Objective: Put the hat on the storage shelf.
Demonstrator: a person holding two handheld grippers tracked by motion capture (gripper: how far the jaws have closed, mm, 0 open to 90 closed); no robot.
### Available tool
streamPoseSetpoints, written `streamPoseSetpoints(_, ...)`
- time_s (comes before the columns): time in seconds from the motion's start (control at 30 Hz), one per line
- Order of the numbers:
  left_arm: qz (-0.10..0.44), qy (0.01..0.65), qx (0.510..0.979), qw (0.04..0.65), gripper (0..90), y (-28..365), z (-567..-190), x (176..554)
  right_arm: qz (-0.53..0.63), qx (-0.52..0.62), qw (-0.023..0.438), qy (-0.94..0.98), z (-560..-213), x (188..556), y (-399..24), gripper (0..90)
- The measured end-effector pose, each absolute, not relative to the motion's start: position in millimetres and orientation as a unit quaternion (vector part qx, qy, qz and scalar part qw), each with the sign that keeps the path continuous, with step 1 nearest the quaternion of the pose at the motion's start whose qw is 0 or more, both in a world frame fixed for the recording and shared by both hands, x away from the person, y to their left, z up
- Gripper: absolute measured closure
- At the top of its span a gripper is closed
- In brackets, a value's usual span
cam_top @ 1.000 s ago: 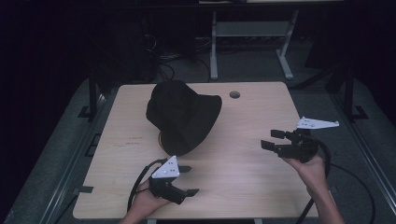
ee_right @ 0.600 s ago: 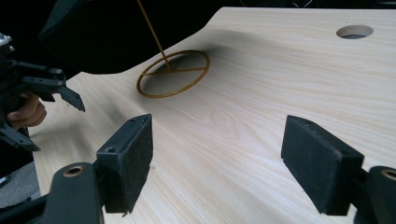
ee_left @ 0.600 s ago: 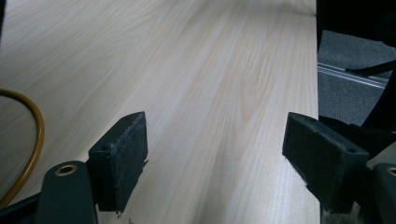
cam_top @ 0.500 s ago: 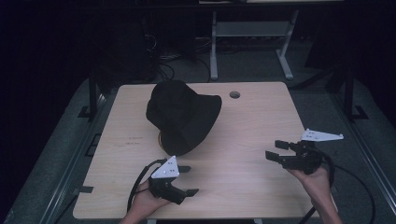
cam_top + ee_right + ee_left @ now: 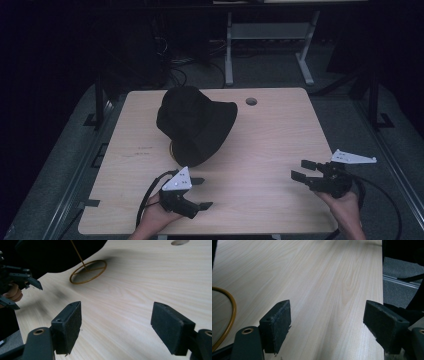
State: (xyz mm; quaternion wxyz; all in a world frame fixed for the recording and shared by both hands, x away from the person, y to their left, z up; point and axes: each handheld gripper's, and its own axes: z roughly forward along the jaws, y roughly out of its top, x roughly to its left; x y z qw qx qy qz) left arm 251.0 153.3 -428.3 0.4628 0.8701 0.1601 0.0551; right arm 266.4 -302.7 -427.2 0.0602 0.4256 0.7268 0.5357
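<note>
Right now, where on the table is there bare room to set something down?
Bare wood runs right of the hat, from the cable hole down to the right gripper. The strip left of the hat is free too. It is tightest between the hat and the left gripper.

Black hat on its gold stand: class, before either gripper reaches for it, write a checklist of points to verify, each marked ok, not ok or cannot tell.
1. Left gripper jaws open, nothing between them: ok.
2. Right gripper jaws open, nothing between them: ok.
3. Black hat sits on the gold stand, untouched: ok.
4. Bare table between grippers and hat: ok.
5. Stand's ring base flat on the table: ok.
6. How firmly the hat sits on the stand: cannot tell.
</note>
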Motion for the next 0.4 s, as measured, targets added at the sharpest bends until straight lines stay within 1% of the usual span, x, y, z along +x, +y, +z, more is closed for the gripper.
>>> streamPoseSetpoints(0.27, 0.055, 0.159, 0.871, 0.461, 21.5, 151.9, -428.7, 250.8, 0.533, 0.434, 0.064, 0.724, -447.2, 245.9, -303.6, 24.0)
streamPoseSetpoints(0.4, 0.053, 0.159, 0.870, 0.463, 21.6, 150.2, -428.0, 250.4, 0.554, 0.430, 0.078, 0.709, -455.2, 231.8, -298.7, 23.5)
